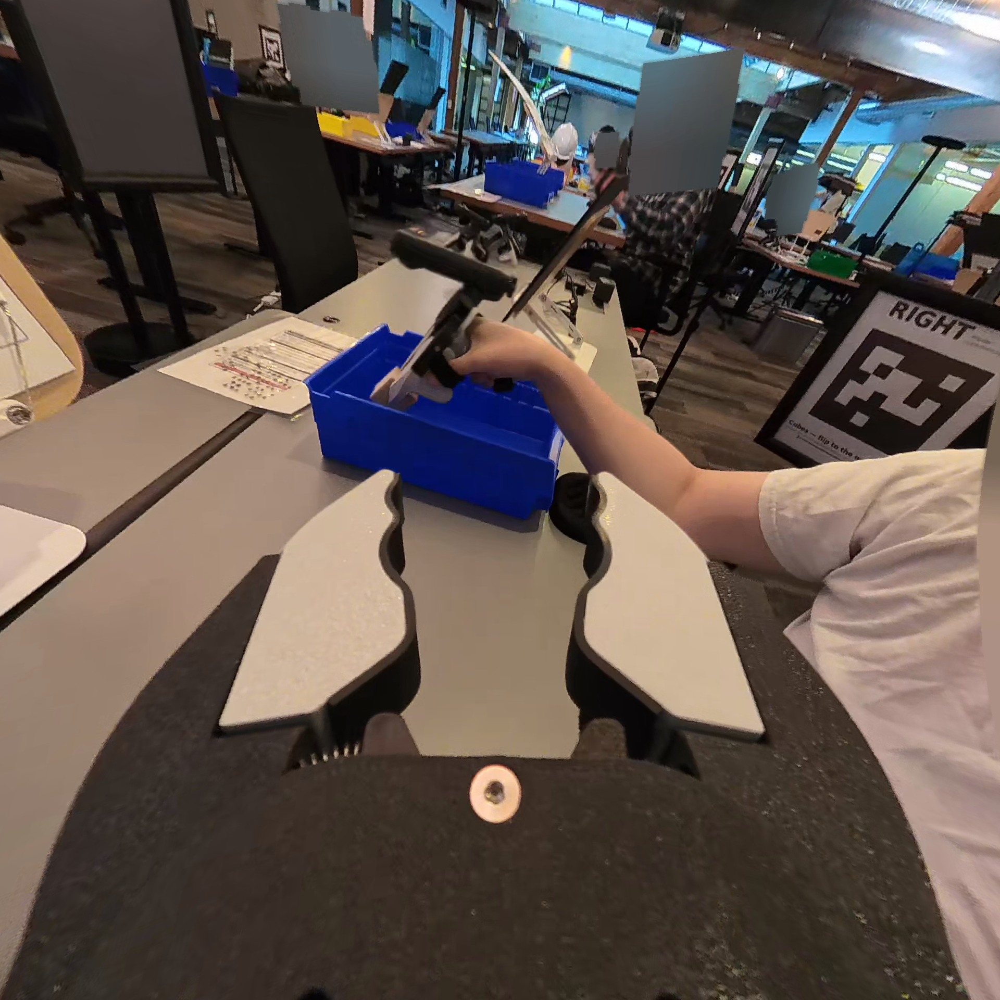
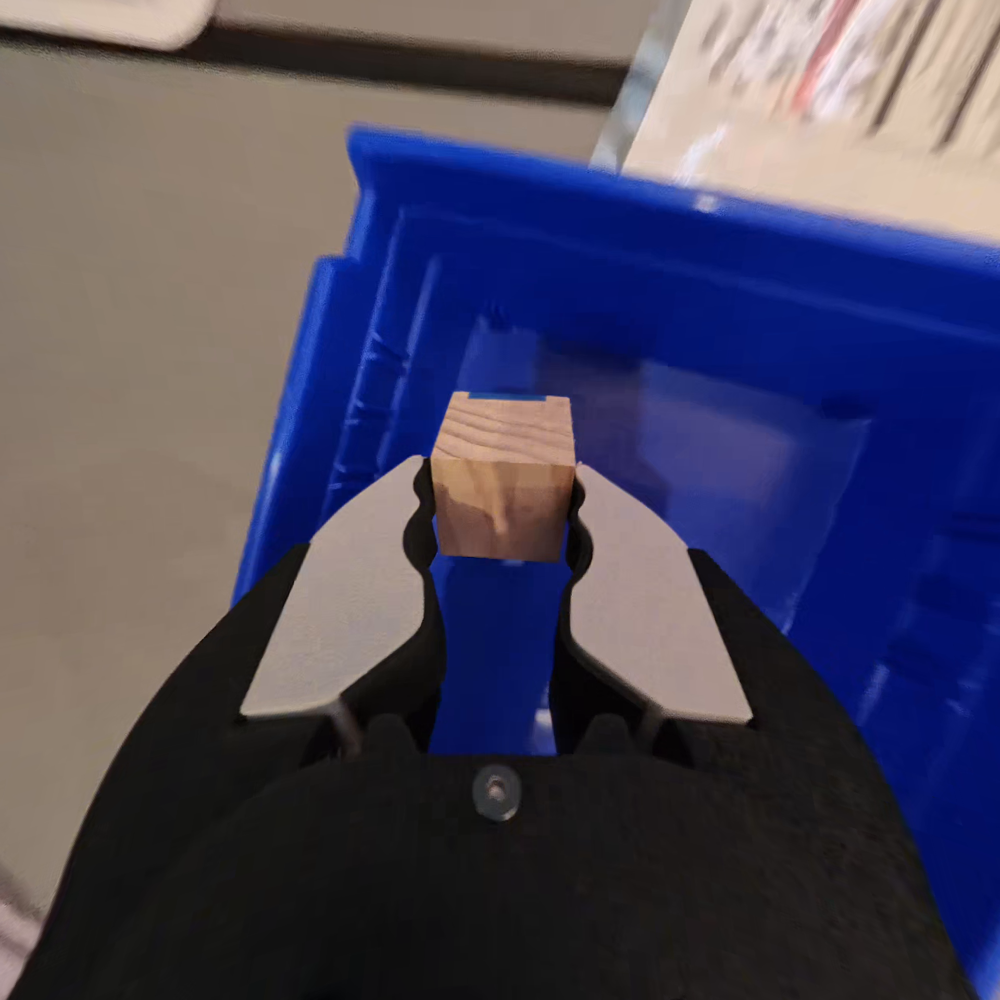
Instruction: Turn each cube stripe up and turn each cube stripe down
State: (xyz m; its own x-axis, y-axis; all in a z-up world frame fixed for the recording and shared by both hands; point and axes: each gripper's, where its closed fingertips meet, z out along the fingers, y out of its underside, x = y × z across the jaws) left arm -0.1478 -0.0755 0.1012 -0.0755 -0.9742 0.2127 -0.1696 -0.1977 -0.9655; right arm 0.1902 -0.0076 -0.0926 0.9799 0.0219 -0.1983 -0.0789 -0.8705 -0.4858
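Observation:
My right gripper [image 2: 502, 489] is shut on a wooden cube [image 2: 503, 476] and holds it over the inside of a blue bin [image 2: 703, 260]. A thin blue stripe edge shows on the cube's far face. In the left wrist view the right gripper [image 1: 403, 392] reaches down into the blue bin [image 1: 433, 449], held by a person's hand. My left gripper [image 1: 498, 489] is open and empty above the grey table [image 1: 162, 541], just short of the bin's near wall. The bin's floor is blurred; I see no other cubes.
A printed sheet [image 1: 265, 360] lies on the table behind the bin. A white tray corner [image 1: 32, 546] sits at the left. A black round object [image 1: 571, 500] lies by the bin's near right corner. A framed marker sign [image 1: 887, 379] stands at the right.

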